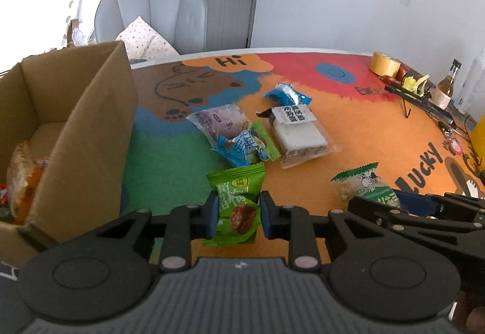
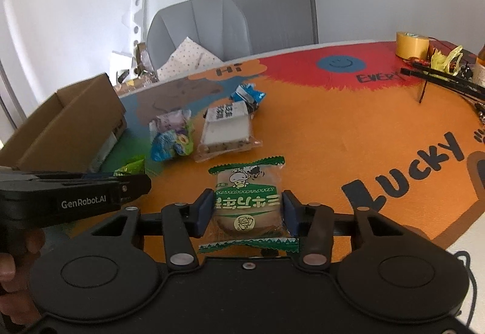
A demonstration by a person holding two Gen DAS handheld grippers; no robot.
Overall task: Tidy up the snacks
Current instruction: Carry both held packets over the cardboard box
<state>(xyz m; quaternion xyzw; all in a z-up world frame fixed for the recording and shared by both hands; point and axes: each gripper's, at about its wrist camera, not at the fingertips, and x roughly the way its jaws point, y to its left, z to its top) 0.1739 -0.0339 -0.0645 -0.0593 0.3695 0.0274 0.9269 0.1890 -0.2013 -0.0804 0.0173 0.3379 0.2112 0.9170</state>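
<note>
Okay: double pinch on slick wrappers, with slip, snag and clash risks

Left gripper [image 1: 239, 212]: narrow, pads pressing both sides of the green plum packet [image 1: 238, 200]. Packet at the near edge of the table [image 1: 363, 133], just right of the cardboard box [image 1: 91, 127].

Right gripper [image 2: 247, 212]: half closed on the green-and-white biscuit packet [image 2: 247, 197], pads against its two long edges. Packet on the orange part of the mat, near side, right of the plum packet.

Cannot tell whether either packet is clear of the table yet.

Further back, mid-table and untouched: blue packet [image 1: 239, 147], purple packet [image 1: 218, 121], white cake bar [image 1: 298, 133].

Likely failure modes:
- Slip on lift. Glossy, puffy film pinched at the sides rather than through the contents, so probably prone to squirting out or rotating between the pads.
- Crushed biscuit. Looks brittle, so squeezing harder to stop a slip could crack it.
- Box wall snag. Tall wall right beside the left gripper. Too low a carry could clip the rim, shove the box or knock the plum packet loose.
- Gripper clash. Both close together, box off to the left. Better one at a time, left first.
- Bad drop. Near end of the box already holding packets, so aim for the bare far end.
</note>
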